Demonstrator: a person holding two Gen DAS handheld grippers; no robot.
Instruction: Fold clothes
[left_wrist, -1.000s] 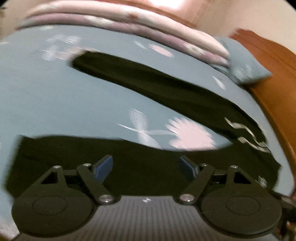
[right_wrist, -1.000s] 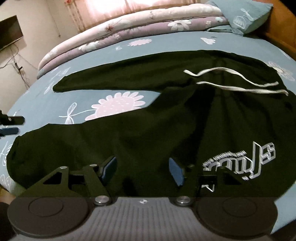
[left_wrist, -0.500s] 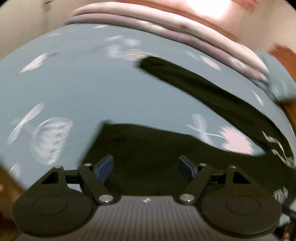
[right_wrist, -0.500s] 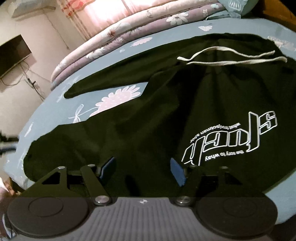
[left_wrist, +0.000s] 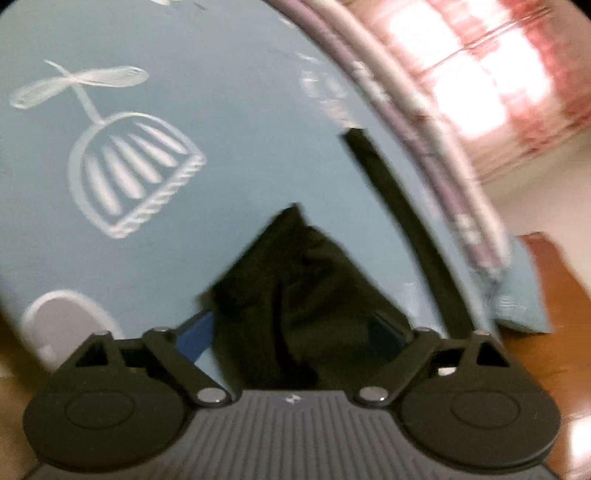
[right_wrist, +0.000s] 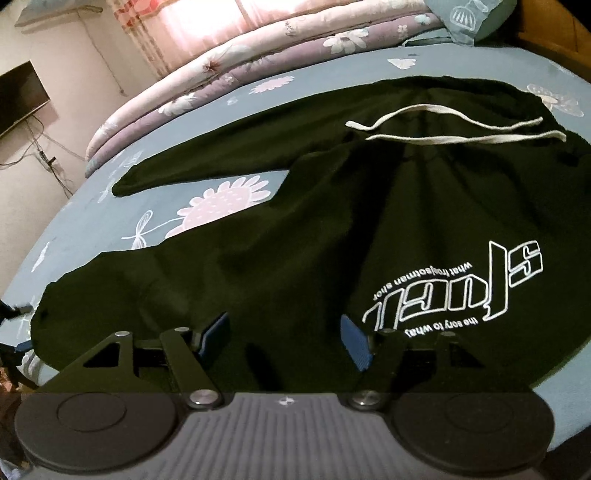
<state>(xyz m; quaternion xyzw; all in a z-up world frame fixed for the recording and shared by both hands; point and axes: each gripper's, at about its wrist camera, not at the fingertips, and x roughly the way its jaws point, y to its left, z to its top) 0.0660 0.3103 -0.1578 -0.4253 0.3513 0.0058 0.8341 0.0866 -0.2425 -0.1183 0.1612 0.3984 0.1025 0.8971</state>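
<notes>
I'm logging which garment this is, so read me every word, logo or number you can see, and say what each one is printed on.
Large white outline logo on the black trousers, upside down in the right wrist view: stylised, not surely readable.
"what troujsotman shor", small line beside the logo: blurred, uncertain reading.
"the sory to what", small line on its other side: blurred, uncertain reading.
Left wrist view: no text; the bedsheet bears only drawn patterns.

L gripper (left_wrist: 295, 332): jaws apart, just widened, tilted down | R gripper (right_wrist: 284, 339): jaws apart, tilted down
</notes>
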